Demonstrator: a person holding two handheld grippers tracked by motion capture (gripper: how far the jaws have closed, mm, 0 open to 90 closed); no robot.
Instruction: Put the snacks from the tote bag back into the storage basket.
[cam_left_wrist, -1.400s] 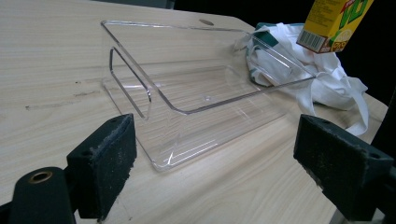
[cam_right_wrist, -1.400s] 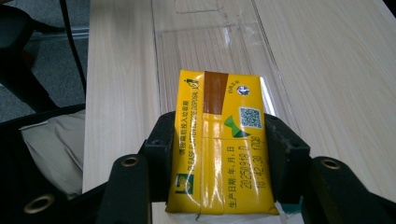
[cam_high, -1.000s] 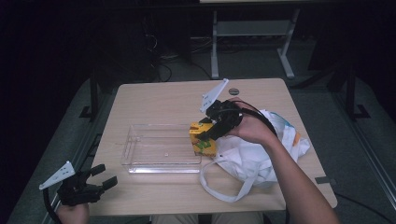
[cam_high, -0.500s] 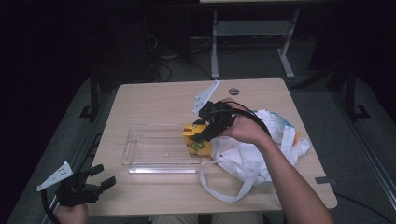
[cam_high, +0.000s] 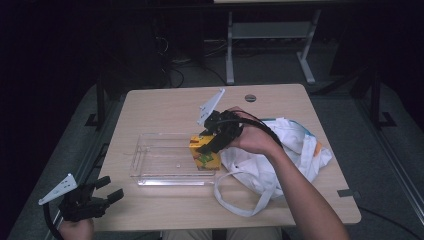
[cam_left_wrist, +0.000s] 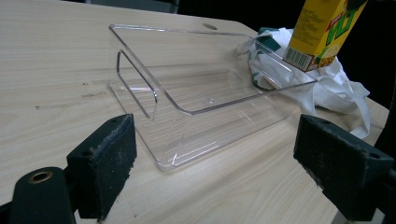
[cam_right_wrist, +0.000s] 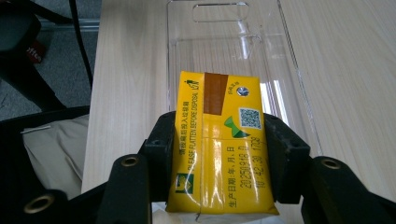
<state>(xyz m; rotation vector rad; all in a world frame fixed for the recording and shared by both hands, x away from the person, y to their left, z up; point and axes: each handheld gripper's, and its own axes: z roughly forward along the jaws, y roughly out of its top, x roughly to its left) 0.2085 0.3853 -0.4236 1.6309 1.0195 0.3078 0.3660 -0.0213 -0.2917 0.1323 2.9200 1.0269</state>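
The yellow drink carton (cam_high: 205, 153) is clamped between the two jaws of the right claw (cam_high: 212, 140), which press on its two narrow sides. In the right gripper view the carton (cam_right_wrist: 219, 149) shows its top face, with a brown strip, a foil straw hole and a printed date. In the high view it stands upright at the right end of the clear plastic tray (cam_high: 150, 160); whether its bottom touches the tray floor cannot be told. In the left gripper view the carton (cam_left_wrist: 327, 32) appears at the tray's far end, above the rim of the tray (cam_left_wrist: 140, 88).

The tray lies on the wooden surface (cam_high: 165, 107), long side across it, with a slot handle at each end. Just to the right of the tray and touching its corner lies a white cloth bag (cam_high: 280, 160), crumpled, with a loop handle spread toward the person. The right hand (cam_high: 257, 140) rests over this bag.

The left claw (cam_high: 107, 189) is well apart from the tray, at the near left corner of the surface, jaws spread wide with nothing between them, pointing toward the tray.
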